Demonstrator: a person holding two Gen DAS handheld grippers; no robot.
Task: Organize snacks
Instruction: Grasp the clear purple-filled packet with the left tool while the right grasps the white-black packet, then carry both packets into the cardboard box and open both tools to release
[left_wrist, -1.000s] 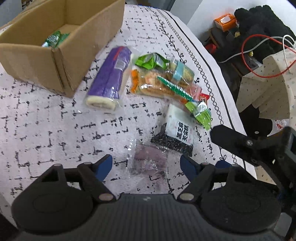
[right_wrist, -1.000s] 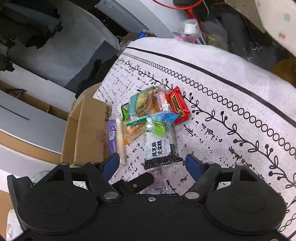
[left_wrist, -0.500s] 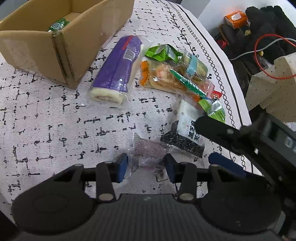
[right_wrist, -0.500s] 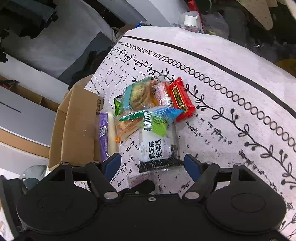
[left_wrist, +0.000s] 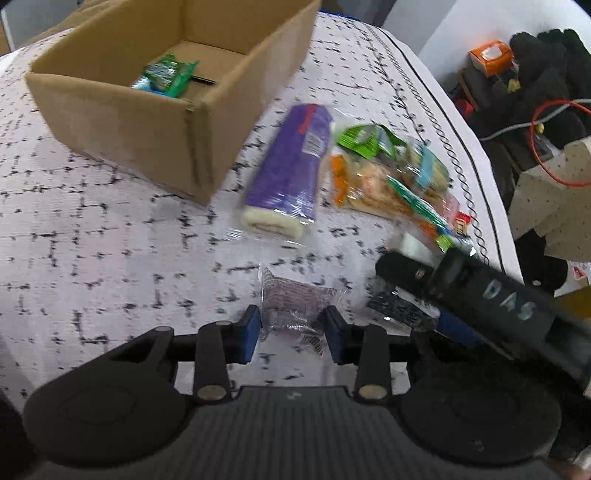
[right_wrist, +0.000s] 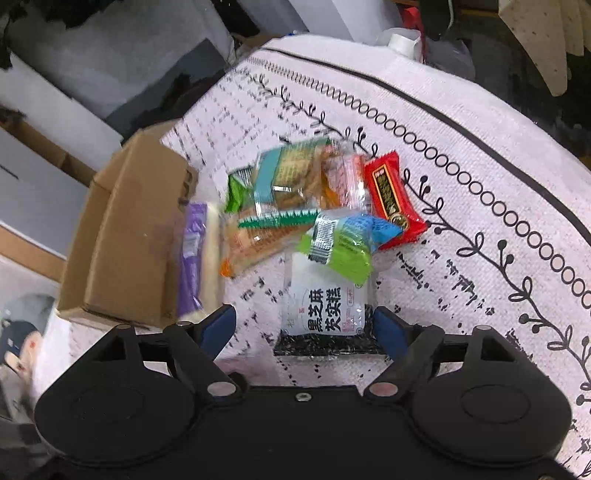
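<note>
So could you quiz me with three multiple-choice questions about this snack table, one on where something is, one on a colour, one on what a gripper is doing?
1. Where does the long purple roll lie?
A. inside the cardboard box
B. on the tablecloth beside the cardboard box
C. on the floor

2. What colour is the packet at the far right of the snack pile, seen from the right wrist?
A. red
B. purple
C. white

3. What is the left gripper doing?
A. hanging wide open with nothing near it
B. holding the cardboard box
C. closed on a small clear packet

Answers:
1. B: the roll rests on the cloth just next to the cardboard box.
2. A: its wrapper is bright red.
3. C: both blue pads press the sides of the small clear packet.
</note>
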